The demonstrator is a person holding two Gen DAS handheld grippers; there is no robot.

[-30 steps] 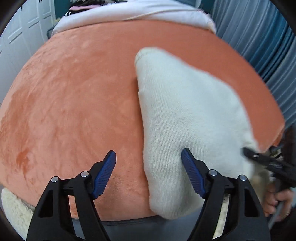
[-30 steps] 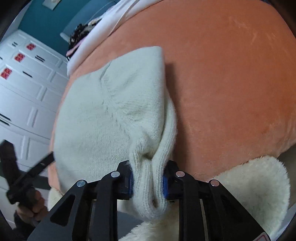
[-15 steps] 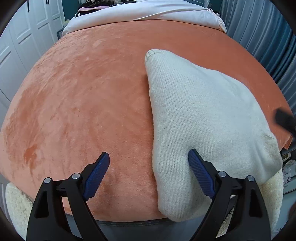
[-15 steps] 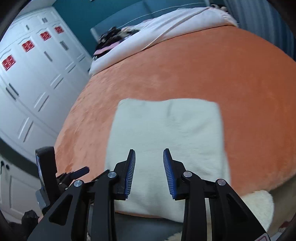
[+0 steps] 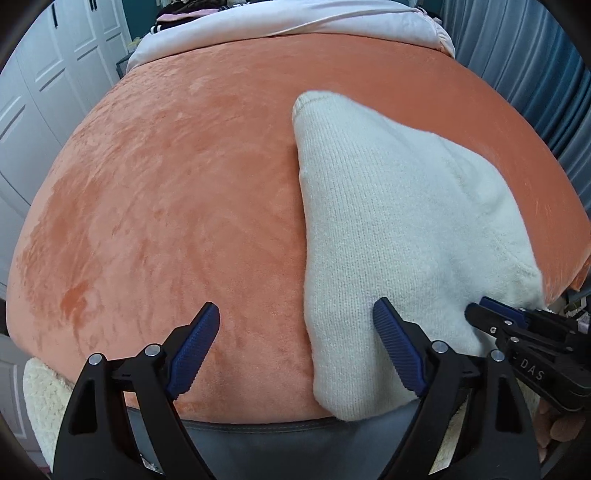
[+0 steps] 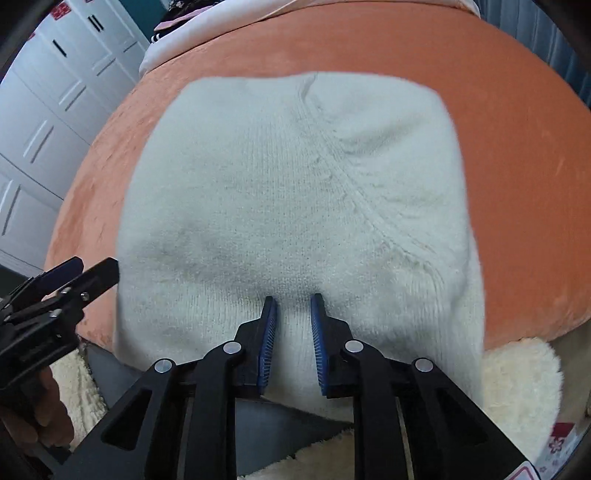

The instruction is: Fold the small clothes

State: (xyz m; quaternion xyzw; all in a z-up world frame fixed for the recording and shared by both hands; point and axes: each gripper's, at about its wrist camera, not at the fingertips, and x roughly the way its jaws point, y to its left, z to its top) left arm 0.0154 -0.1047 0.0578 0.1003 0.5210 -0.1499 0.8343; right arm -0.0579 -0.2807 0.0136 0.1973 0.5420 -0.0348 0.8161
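Note:
A cream knitted garment (image 5: pixel 388 229) lies folded flat on the orange blanket (image 5: pixel 166 203), near its front edge. My left gripper (image 5: pixel 295 314) stands open wide. The garment's left edge runs between its fingers, and the right finger (image 5: pixel 391 343) hovers over the cloth without pressing it. In the right wrist view the garment (image 6: pixel 288 177) fills the middle. My right gripper (image 6: pixel 294 304) is above its near edge, and the jaws are closing to a narrow gap with flat, unbunched knit showing between them. Each gripper shows in the other's view: the right gripper (image 5: pixel 484 308), the left gripper (image 6: pixel 94 267).
White wardrobe doors (image 5: pixel 44 92) stand to the left and blue-grey curtains (image 5: pixel 535 55) to the right. White and pink bedding (image 5: pixel 295 18) lies at the far end. A fluffy cream throw (image 6: pixel 517 387) hangs below the blanket's front edge. A hand (image 6: pixel 33 417) holds the left gripper.
The right gripper let go of a bunched fold of the garment, which now lies flat, then swung back over its near edge with narrower jaws. The left gripper hardly moved.

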